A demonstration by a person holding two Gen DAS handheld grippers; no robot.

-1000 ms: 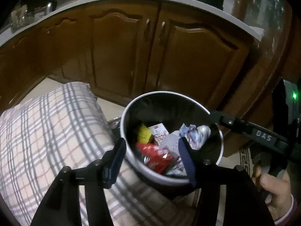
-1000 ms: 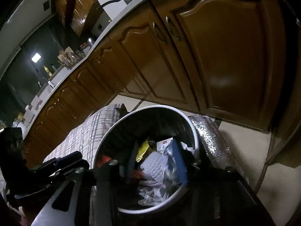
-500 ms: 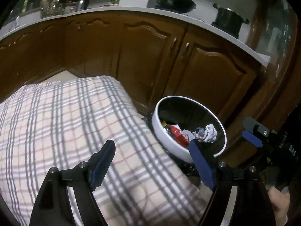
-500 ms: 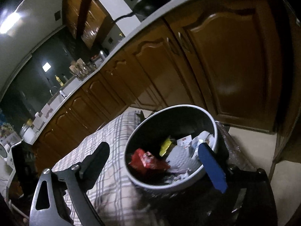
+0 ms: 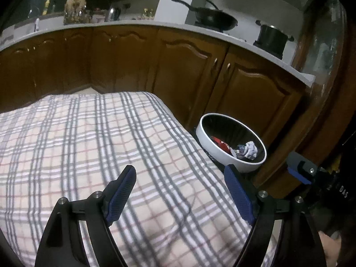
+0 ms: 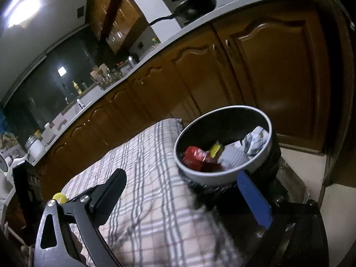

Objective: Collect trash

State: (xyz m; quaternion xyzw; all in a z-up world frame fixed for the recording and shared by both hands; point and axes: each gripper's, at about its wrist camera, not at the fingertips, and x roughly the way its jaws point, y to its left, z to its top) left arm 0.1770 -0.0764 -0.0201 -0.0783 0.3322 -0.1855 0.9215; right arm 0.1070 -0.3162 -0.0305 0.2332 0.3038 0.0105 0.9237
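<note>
A round white-rimmed trash bin [image 5: 209, 142] stands beside the plaid-covered table [image 5: 89, 138], against the brown cabinets. It holds a red wrapper [image 5: 220, 143] and crumpled white paper [image 5: 249, 150]. In the right wrist view the bin [image 6: 207, 179] shows the red wrapper [image 6: 193, 156], a yellow piece [image 6: 215, 149] and white paper [image 6: 255, 141]. My left gripper [image 5: 180, 191] is open and empty above the table, back from the bin. My right gripper [image 6: 189, 191] is open and empty, just short of the bin's near rim.
Brown cabinet doors [image 5: 251, 102] run behind the bin under a white counter [image 5: 244, 41] with a wok [image 5: 213, 20] and a pot [image 5: 271, 37]. A small yellow object [image 6: 59, 197] lies at the table's far left edge. Silver foil material [image 6: 291, 184] sits beside the bin.
Both grippers have pulled back and up from the bin and opened wider. The bin now looks smaller and more of the plaid table shows.
</note>
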